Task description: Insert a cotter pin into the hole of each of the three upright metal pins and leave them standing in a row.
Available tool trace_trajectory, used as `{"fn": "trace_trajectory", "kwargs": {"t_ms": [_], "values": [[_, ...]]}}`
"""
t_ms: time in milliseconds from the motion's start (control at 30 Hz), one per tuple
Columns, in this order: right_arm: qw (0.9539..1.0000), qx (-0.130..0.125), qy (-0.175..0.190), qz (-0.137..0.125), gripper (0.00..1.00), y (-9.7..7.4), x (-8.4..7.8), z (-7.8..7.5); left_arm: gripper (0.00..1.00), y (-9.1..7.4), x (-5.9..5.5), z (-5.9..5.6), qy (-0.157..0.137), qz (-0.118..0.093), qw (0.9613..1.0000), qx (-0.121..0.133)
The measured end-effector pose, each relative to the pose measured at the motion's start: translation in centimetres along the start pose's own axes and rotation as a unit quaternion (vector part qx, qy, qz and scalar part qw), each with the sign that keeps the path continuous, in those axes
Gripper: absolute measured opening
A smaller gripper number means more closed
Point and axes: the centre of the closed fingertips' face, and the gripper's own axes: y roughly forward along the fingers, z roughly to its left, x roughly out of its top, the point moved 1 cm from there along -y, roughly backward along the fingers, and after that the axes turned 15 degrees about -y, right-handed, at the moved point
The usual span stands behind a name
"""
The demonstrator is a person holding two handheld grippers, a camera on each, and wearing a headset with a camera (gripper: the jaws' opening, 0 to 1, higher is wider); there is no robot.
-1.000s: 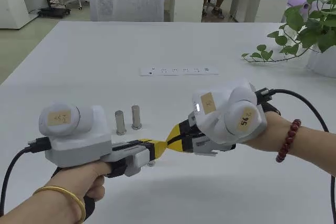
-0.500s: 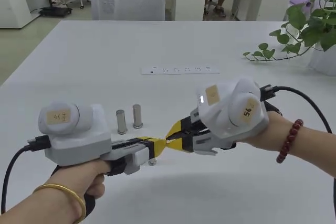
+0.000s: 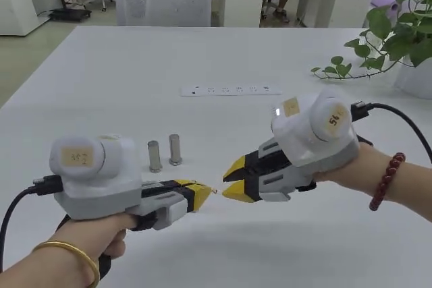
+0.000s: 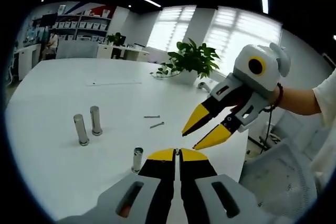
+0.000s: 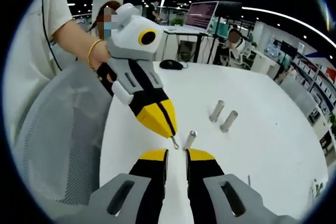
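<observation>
Two upright metal pins [image 3: 154, 156] [image 3: 175, 149] stand side by side on the white table [image 3: 202, 59]. In the right gripper view a third pin [image 5: 189, 140] stands alone, just beyond my right gripper [image 5: 177, 153], whose jaws are a little apart with nothing between them. My left gripper [image 3: 206, 192] is shut on a small cotter pin [image 5: 175, 142] that pokes out of its yellow tips. The right gripper [image 3: 226, 185] faces it a short way off, not touching. The left gripper view shows the lone pin [image 4: 137, 159] close to the left gripper [image 4: 177, 152].
Two loose cotter pins [image 4: 151, 116] [image 4: 156, 125] lie on the table past the pins. A white power strip [image 3: 231, 90] lies mid-table. A potted plant [image 3: 398, 32] stands at the far right. A grey chair [image 3: 162, 6] sits behind the table.
My right gripper has drawn back to the right, off the left gripper's tips, and its jaws now stand apart. The left gripper has stayed about where it was.
</observation>
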Motion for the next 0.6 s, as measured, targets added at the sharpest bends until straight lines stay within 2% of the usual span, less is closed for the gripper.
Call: {"fn": "trace_trajectory", "kwargs": {"t_ms": [100, 233, 300, 433, 600], "values": [[0.9995, 0.01, 0.026, -0.014, 0.16, -0.3, 0.2, 0.2, 0.0, -0.1, -0.2, -0.3, 0.023, 0.005, 0.9997, -0.008], [0.9992, 0.022, 0.031, -0.016, 0.16, -0.4, -0.1, 0.6, 0.0, -0.2, -0.4, -1.0, 0.055, 0.013, 0.9982, -0.02], [0.9983, 0.034, 0.041, -0.024, 0.17, -0.5, 0.0, 0.9, 0.0, -0.3, -0.6, -1.2, 0.077, 0.02, 0.9965, -0.024], [0.9965, 0.052, 0.054, -0.038, 0.16, -0.8, 0.2, 1.3, 0.0, -0.3, -0.7, -1.6, 0.087, 0.024, 0.9952, -0.038], [0.9947, 0.073, 0.058, -0.043, 0.17, -0.9, 0.2, 1.9, 0.0, -0.5, -1.1, -2.3, 0.11, 0.037, 0.9915, -0.058]]}}
